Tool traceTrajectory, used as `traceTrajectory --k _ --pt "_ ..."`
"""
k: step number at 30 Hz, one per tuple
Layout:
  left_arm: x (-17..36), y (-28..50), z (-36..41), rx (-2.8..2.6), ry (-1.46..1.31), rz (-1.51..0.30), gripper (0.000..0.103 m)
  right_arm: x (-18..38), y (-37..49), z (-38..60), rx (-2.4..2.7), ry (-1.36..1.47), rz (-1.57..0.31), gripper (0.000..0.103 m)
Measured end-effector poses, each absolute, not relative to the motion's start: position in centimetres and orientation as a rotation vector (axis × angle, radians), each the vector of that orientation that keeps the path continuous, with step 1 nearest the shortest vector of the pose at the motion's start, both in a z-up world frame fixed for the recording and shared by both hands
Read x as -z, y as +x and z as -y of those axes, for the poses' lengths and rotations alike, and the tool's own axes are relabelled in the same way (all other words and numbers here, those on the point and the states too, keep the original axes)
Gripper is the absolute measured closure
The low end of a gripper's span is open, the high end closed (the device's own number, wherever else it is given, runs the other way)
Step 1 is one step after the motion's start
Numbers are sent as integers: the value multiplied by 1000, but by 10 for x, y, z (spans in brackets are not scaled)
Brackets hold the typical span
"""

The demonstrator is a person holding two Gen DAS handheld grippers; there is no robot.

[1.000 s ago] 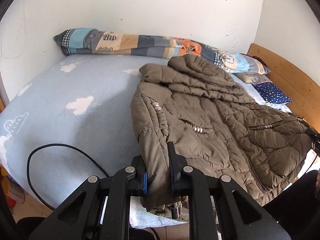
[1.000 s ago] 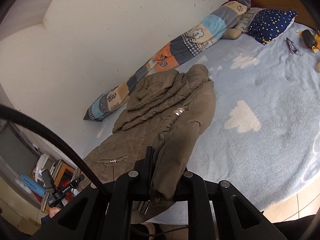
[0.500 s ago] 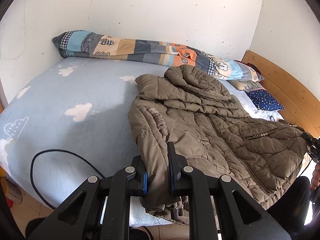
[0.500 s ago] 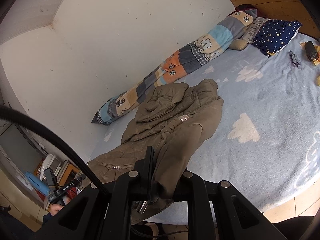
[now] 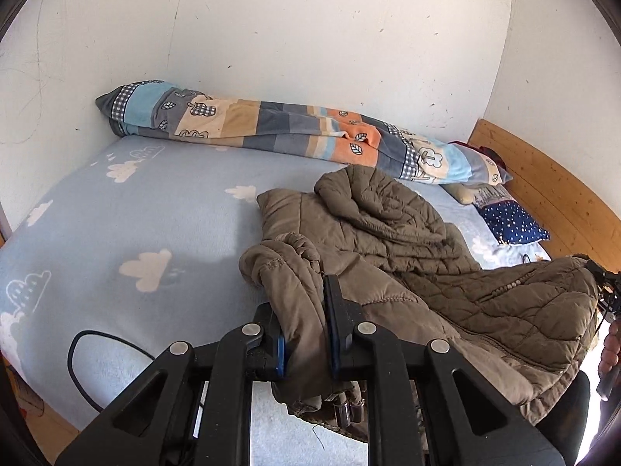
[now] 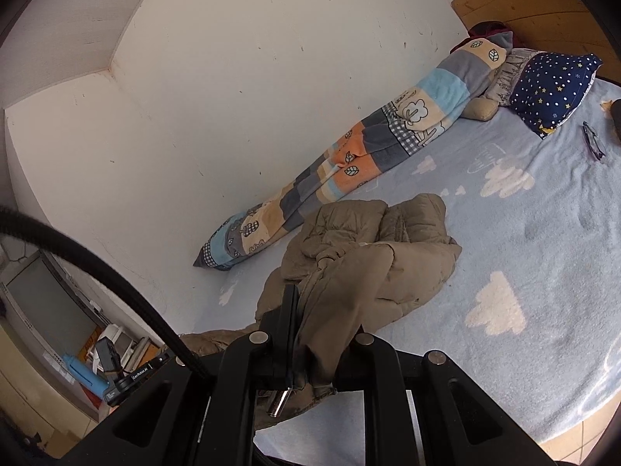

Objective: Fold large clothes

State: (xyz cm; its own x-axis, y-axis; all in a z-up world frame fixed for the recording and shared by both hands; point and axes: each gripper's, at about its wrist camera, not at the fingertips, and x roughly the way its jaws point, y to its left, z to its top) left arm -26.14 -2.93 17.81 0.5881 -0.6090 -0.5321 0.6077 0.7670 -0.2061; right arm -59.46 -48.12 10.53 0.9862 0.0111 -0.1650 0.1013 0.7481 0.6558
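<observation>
A brown quilted puffer jacket (image 5: 407, 240) lies partly on the light blue bed (image 5: 147, 209), its near hem lifted off the sheet. My left gripper (image 5: 304, 318) is shut on one corner of the hem, fabric bunched between the blue pads. The right wrist view shows the jacket (image 6: 372, 260) draped toward the lens, with my right gripper (image 6: 318, 326) shut on the other hem corner; a metal zipper pull hangs below it. That gripper (image 5: 603, 291) also peeks in at the left wrist view's right edge, by a hand (image 5: 611, 343).
A rolled patchwork blanket (image 5: 295, 132) lies along the white wall. A navy starred pillow (image 6: 551, 85) and wooden headboard (image 5: 551, 186) are at the bed's head, with glasses (image 6: 594, 143) on the sheet. A black cable (image 5: 97, 365) loops over the near edge. Shelves (image 6: 85, 341) stand beside the bed.
Both grippers have risen with the hem, lifting and bunching the jacket's lower half toward its collar. More of the sheet shows in front of the jacket.
</observation>
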Motion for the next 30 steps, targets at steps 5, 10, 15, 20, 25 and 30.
traceTrajectory --k 5,10,15,20,25,30 --pt "-189 -250 38 701 -6 -611 87 -117 -585 494 46 729 -143 90" --pt "-200 -235 50 700 -10 -602 87 -133 -569 504 41 727 -126 90" --pt "-212 -213 60 714 -55 -604 87 -147 -553 515 58 738 -108 90" --pt "-221 -189 66 725 -86 -626 87 -164 -531 530 79 733 -101 90" --pt "-228 -161 74 730 -117 -659 86 -176 -503 545 79 724 -89 90" --pt "-234 -133 91 724 -114 -684 86 -181 -474 563 81 745 -61 89"
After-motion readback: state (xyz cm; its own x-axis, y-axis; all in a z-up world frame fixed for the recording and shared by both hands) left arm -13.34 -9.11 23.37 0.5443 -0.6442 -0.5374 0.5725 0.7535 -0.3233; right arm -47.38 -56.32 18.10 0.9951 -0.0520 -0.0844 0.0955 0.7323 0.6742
